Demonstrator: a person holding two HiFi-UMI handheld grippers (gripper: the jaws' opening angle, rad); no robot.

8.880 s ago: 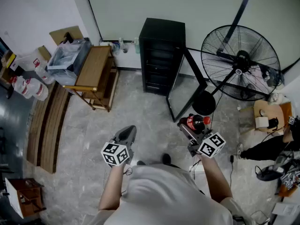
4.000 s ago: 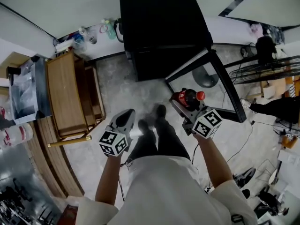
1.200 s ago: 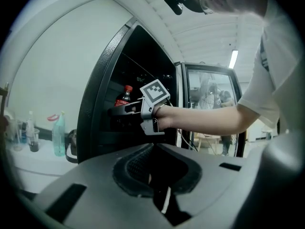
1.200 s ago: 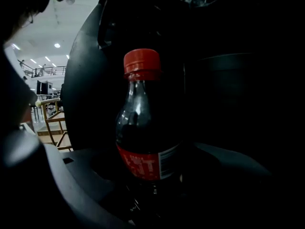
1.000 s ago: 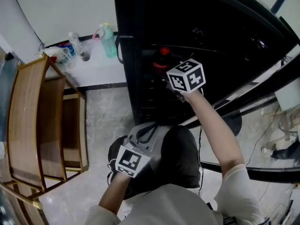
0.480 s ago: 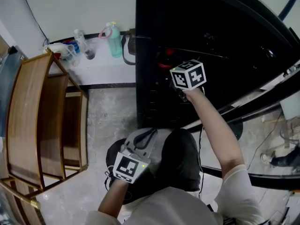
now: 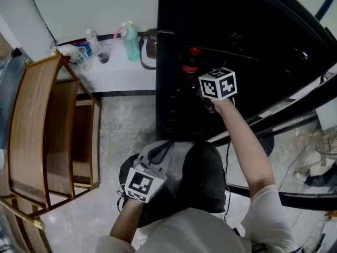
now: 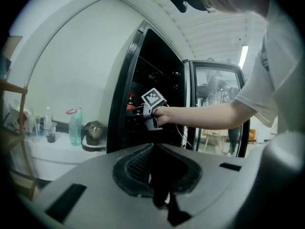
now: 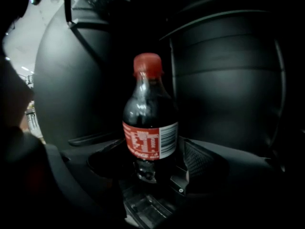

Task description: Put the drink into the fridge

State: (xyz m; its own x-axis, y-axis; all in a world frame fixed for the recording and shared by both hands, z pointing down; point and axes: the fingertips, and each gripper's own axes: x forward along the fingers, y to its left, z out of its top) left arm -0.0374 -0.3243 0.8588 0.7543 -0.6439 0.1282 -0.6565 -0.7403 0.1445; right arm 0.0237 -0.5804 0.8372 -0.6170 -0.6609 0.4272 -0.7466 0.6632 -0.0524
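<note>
Drink (image 7: 190,63) stood inside the fridge (image 7: 174,15) in the head view, with the right claw (image 7: 201,88) just behind. Left claw (image 8: 155,168) looked closed and empty in its view. Right claw's view: jaws had just been opening, the drink (image 9: 150,123) between them, unpressed. It was likely rigid, slick and weighty, so grip at the label.

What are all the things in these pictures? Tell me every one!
cola bottle: one, dark with red cap and label, inside the fridge
fridge: one, black, door open
wooden rack: one, brown, left of the fridge
spray bottle: one, teal, by the wall
clear bottle: one, see-through, near the spray bottle
left gripper: one, grey, jaws together, empty, low by the person's legs
right gripper: one, dark, jaws apart and just been opening, cola bottle between them
</note>
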